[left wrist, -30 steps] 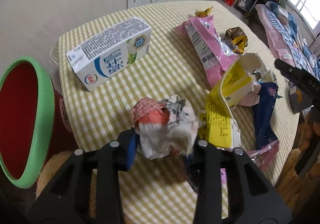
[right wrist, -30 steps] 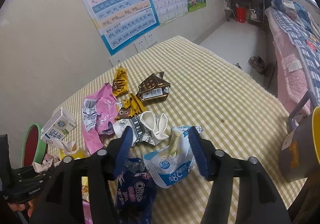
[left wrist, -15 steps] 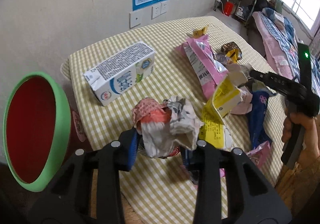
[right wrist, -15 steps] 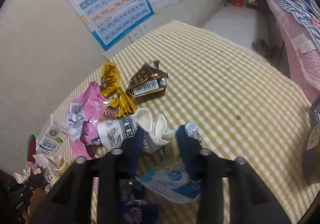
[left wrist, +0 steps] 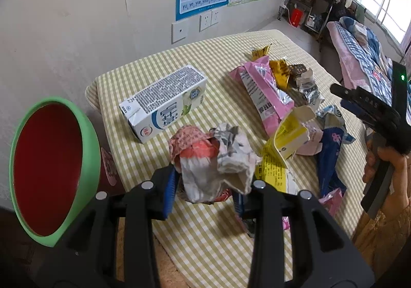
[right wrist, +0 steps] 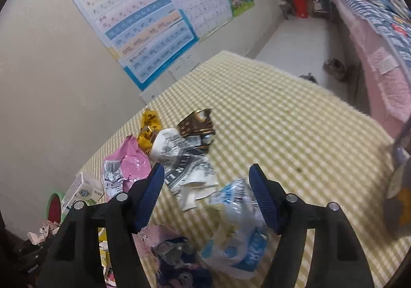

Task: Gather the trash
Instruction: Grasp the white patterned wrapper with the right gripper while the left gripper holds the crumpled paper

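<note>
Checked cloth: yellow-and-white tablecloth (left wrist: 210, 61) covers the table; litter lies scattered on it.
Left gripper (left wrist: 204, 186): blue pads clamped on a crumpled paper wad (left wrist: 215, 159), held clear above the near table edge.
Bin: green-rimmed bin with red inside (left wrist: 51, 169) stands left of the table, below the wad's level.
Right gripper (right wrist: 206, 194): jaws opening; blue-and-white plastic wrapper (right wrist: 236, 231) lies between the fingers (against the right pad; no squeeze visible).
Other litter: milk carton (left wrist: 164, 105) lying flat; pink packet (left wrist: 262, 95); torn yellow box (left wrist: 287, 131); gold wrappers near the far side.
</note>
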